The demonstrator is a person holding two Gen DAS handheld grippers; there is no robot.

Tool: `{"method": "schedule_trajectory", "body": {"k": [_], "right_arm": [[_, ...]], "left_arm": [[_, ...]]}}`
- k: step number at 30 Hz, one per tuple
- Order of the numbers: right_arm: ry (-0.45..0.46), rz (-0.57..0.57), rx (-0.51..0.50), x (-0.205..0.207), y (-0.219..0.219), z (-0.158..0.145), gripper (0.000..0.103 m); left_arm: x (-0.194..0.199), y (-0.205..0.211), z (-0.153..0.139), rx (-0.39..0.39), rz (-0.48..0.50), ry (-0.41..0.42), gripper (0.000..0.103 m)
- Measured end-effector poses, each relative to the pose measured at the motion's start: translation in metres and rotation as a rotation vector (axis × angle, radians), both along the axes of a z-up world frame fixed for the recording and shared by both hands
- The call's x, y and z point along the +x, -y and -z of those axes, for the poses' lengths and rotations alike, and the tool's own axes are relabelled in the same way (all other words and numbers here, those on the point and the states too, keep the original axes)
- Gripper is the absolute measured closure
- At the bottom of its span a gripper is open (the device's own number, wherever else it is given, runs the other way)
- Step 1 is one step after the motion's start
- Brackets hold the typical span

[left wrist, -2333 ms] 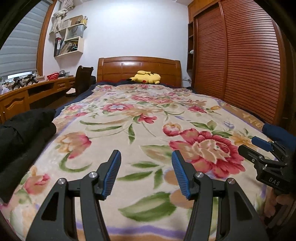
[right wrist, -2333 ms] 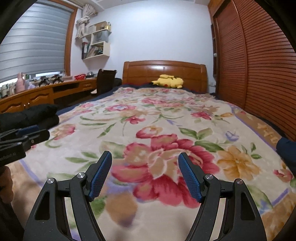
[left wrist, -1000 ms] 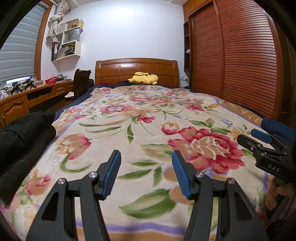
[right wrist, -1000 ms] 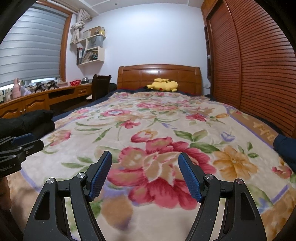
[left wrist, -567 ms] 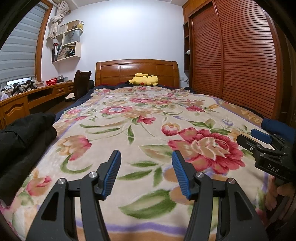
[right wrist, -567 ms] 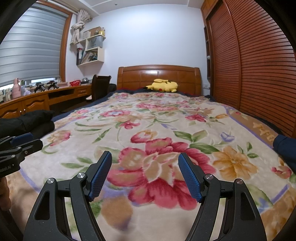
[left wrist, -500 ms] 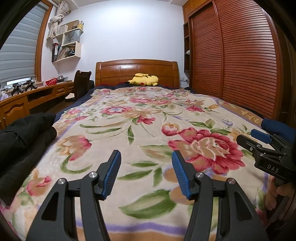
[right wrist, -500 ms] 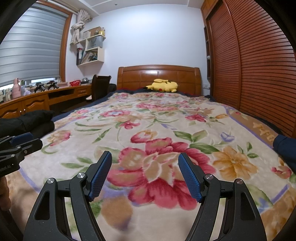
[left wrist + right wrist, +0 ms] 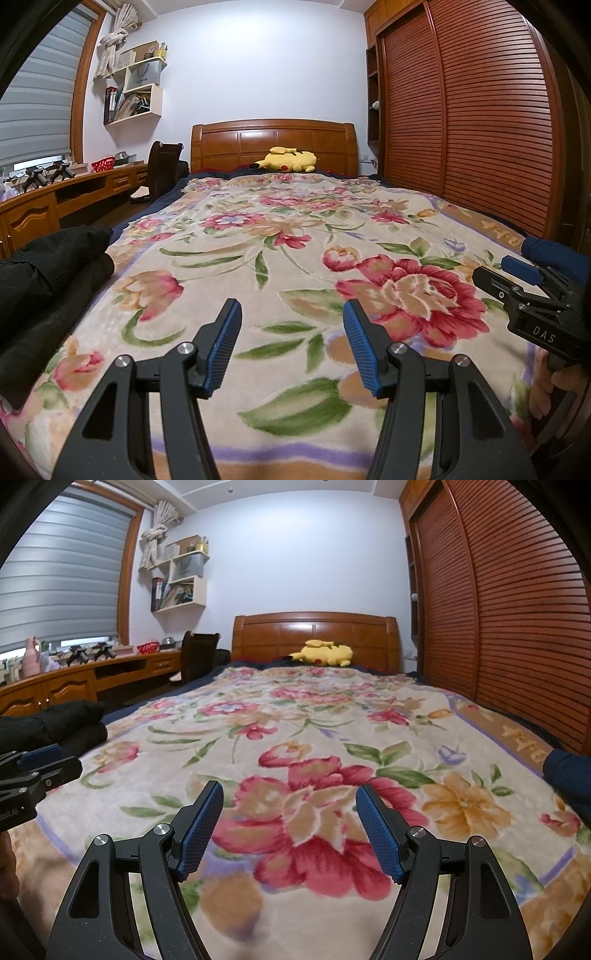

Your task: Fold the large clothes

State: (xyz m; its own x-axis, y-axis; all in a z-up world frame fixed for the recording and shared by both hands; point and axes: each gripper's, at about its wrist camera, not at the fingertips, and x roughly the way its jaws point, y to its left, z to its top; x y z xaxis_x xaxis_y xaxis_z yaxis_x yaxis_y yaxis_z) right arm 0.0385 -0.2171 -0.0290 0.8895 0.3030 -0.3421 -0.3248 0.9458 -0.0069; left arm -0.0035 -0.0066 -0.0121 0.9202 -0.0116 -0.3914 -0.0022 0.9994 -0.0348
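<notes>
From the left wrist view, your left hand-held gripper (image 9: 291,345) hangs over the foot end of the bed with its blue pads apart and nothing between them. Below it lies only the floral blanket (image 9: 280,251); no garment is spread out there. The likeliest clothes to fold are the black garments (image 9: 48,266), bundled in a heap on the bed's left edge, near the foot corner. They look thick and soft, perhaps a jacket or trousers, though the heap is too dark to say which. Go to that heap first: look for a hem, collar or waistband along its upper fold and pinch one layer only, not the whole bulk. At the right edge of this view your right hand-held gripper (image 9: 521,273) is in sight, and just behind it a dark blue cloth (image 9: 554,253) lies at the bed's right edge.

From the right wrist view, the right hand-held gripper (image 9: 290,823) is likewise spread wide and empty, above the big red flower near the foot of the bed. The black garments (image 9: 59,723) sit far to its left, past the left hand-held gripper (image 9: 48,762), so this tool has the longer reach. Let the left one lift an edge, then bring the right across to take a second corner, and draw the piece onto the open middle of the blanket before you fold. The dark blue cloth (image 9: 569,771) near the right edge is closer to this hand, but it is cut off by the frame. Keep clear of the yellow plush toy (image 9: 323,653) by the headboard (image 9: 314,635).
</notes>
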Motion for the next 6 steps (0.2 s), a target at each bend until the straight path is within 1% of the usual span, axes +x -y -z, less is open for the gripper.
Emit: {"method": "schedule_trajectory", "body": {"k": [6], "right_arm": [[0.0,0.001,0.001,-0.0005,0.0,0.0005,0.027]], "left_arm": [[0.0003,-0.0004,-0.0012,-0.002,0.0,-0.001,0.046]]}}
